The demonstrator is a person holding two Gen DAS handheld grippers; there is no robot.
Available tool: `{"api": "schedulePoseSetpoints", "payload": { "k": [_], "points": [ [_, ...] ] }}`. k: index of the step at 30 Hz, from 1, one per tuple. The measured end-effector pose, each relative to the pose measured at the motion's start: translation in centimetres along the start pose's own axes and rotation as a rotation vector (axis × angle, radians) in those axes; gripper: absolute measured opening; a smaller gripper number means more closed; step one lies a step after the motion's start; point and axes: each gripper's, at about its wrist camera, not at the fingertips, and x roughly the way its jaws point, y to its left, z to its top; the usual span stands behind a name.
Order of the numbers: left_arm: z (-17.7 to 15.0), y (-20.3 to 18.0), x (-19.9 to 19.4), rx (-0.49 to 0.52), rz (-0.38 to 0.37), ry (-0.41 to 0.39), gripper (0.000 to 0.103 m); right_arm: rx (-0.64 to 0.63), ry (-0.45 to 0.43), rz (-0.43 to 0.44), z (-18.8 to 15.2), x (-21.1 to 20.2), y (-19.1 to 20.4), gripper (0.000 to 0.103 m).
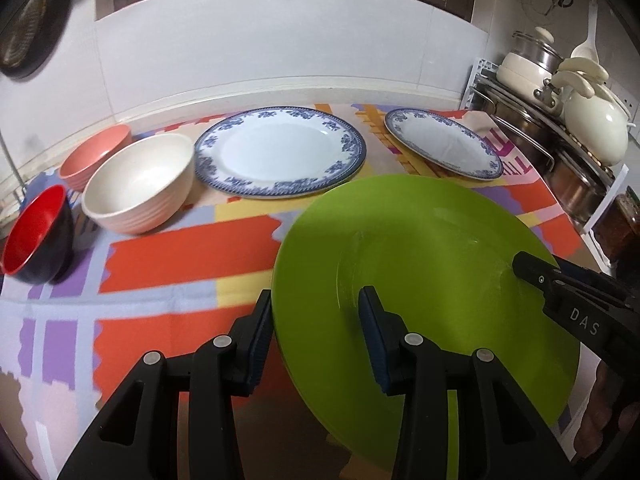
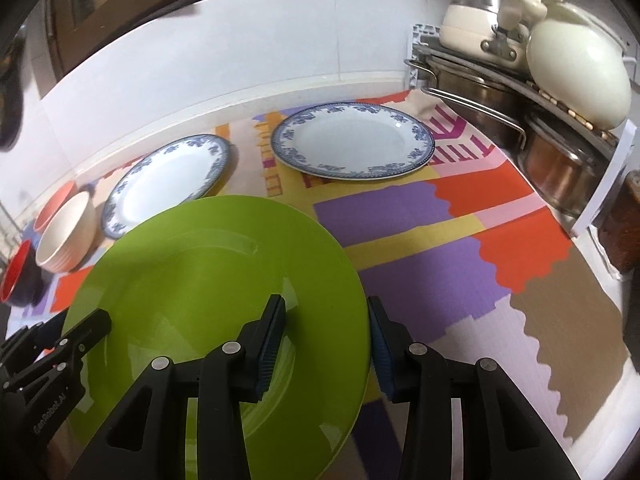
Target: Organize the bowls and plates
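Note:
A green plate (image 1: 432, 264) is held tilted above the colourful mat, and it also shows in the right wrist view (image 2: 192, 264). My left gripper (image 1: 316, 320) straddles its left rim with jaws wide apart. My right gripper (image 2: 326, 332) straddles its right rim, also wide apart; it appears in the left wrist view (image 1: 560, 284). Two blue-patterned white plates lie flat at the back, a large one (image 1: 280, 152) and a smaller one (image 1: 444, 144). A cream bowl (image 1: 140, 184), a pink bowl (image 1: 96, 156) and a red-and-black bowl (image 1: 36, 236) stand at the left.
A metal rack (image 2: 520, 92) with steel pots and cream cookware stands at the back right corner. A white tiled wall (image 1: 260, 48) runs behind the counter. The mat (image 2: 420, 232) covers the counter between the plates and the rack.

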Motion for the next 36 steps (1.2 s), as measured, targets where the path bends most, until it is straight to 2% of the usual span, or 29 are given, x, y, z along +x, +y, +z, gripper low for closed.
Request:
{"api": "schedulePoseSetpoints", "payload": {
  "k": [14, 26, 36],
  "points": [
    [-3.8, 0.4, -2.4, -0.016, 0.028, 0.001, 0.042, -0.035, 0.022, 0.023, -3.3, -2.3, 1.0, 0.042],
    [-5.5, -0.6, -1.4, -0.004, 0.047, 0.028, 0.043, -0.034, 0.052, 0.02, -5.1, -1.5, 0.3, 0.042],
    [-6.3, -1.4, -0.8, 0.046, 0.083, 0.048, 0.043, -0.044, 0.055, 0.003, -5.7, -1.2, 0.0, 0.042]
  ]
}}
